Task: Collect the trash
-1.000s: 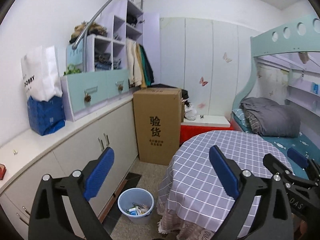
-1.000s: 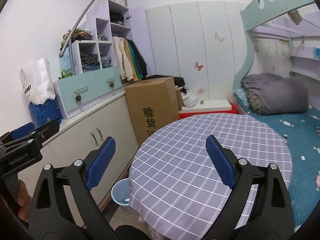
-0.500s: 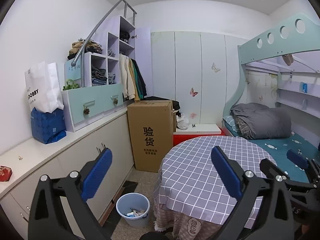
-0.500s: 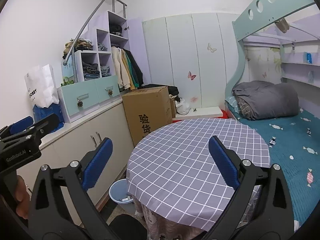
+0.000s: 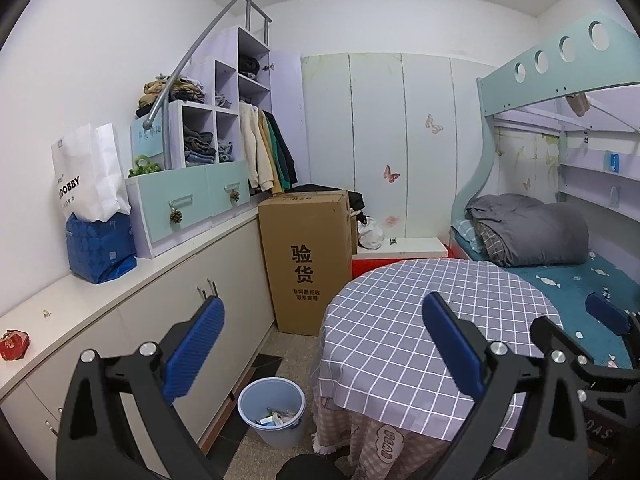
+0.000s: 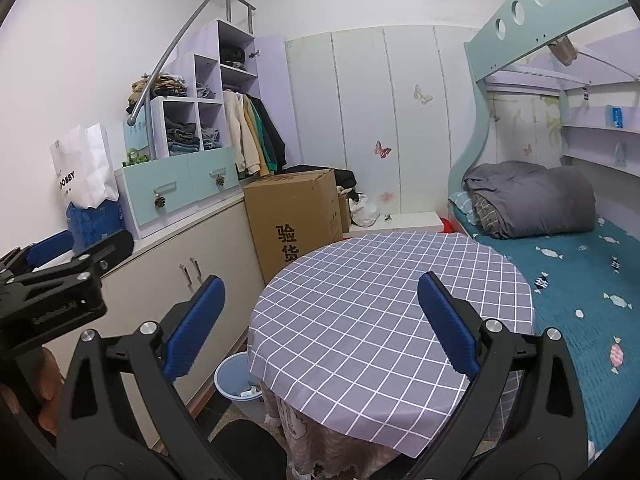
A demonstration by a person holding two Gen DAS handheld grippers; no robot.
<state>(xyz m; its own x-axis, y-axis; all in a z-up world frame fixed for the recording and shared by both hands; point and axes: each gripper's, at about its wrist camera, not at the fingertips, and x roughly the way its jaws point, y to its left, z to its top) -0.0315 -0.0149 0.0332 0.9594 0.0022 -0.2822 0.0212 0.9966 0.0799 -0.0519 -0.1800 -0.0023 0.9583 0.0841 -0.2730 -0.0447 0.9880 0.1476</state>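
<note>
Both grippers are spread wide and carry nothing: the left gripper (image 5: 320, 340) and the right gripper (image 6: 320, 320) hang side by side above the near edge of the round table (image 5: 408, 320), which wears a grey checked cloth and looks bare of litter. The trash that can be made out sits in the pale blue bin (image 5: 272, 410) on the floor just left of the table, below its overhanging cloth, with scraps of paper or wrappers inside; what exactly they are is too small to tell. A small red object (image 5: 14, 344) lies on the counter (image 5: 80, 292) far left of the table and may also be rubbish, though that is a guess.

To do this step well, I judge the left gripper is the better tool for the bin, being nearer to it: lower it straight down left of the table and close on the rim rather than reaching among the scraps.

Room is tight. The bin stands in a narrow strip of floor between the table and the white cupboards (image 5: 180, 320), with the tall cardboard box (image 5: 306, 256) closing the far end. The cloth fringe hangs just beside the bin and could snag a finger. Right of the table the bed (image 6: 580, 280) leaves no aisle.
</note>
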